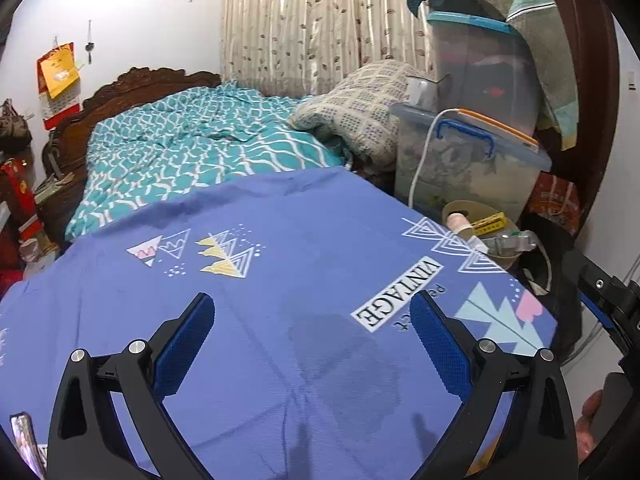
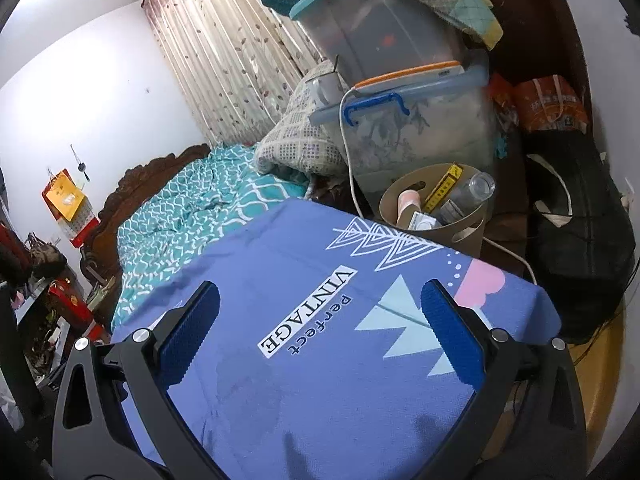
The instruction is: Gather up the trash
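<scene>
Trash bin (image 2: 436, 216) beside blue cloth (image 2: 304, 280) | left hand-held gripper (image 1: 312, 344), right hand-held gripper (image 2: 320, 332): spread wide, empty

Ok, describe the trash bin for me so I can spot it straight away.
Start at the blue cloth printed VINTAGE that covers the surface in front. Just past its far right corner, below the stacked clear storage boxes, stands the trash bin. It is the only tan round tub with handle slots, holding a clear plastic bottle and a yellow box.
</scene>
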{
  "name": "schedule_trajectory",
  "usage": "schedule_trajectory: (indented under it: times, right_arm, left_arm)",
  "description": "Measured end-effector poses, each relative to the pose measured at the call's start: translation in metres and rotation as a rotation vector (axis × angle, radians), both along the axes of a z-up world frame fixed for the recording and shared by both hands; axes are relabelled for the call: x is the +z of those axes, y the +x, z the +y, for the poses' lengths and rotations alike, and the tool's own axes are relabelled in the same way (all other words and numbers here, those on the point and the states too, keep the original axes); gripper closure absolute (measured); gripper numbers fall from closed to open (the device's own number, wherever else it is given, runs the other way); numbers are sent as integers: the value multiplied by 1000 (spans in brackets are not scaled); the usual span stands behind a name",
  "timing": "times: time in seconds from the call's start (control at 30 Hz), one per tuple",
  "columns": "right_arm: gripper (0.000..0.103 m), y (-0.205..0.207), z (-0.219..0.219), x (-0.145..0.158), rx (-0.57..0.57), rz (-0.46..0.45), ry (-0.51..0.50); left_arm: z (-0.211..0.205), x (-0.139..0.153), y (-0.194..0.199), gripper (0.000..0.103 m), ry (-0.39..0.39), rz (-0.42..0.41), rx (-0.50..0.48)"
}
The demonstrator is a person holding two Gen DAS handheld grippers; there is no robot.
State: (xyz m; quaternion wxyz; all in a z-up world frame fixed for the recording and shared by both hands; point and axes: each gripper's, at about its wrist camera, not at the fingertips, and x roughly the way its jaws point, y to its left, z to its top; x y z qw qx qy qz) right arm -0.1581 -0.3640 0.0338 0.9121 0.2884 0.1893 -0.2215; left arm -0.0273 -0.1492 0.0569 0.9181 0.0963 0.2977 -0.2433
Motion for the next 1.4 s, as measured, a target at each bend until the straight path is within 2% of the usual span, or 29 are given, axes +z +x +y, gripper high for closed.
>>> schedule_trajectory:
  times: [0.47, 0.83, 1.4]
  right_arm:
    - [3, 3, 0, 0, 40, -3, 45]
    - [3, -1, 6, 13, 43, -31, -9]
    - [3, -5, 13, 17, 44, -48, -31]
  left_arm:
    - [-2, 2, -5, 9, 35, -54, 20]
    - [-6, 5, -10, 9, 52, -80, 22]
    - [0, 19, -23, 9, 49, -137, 34]
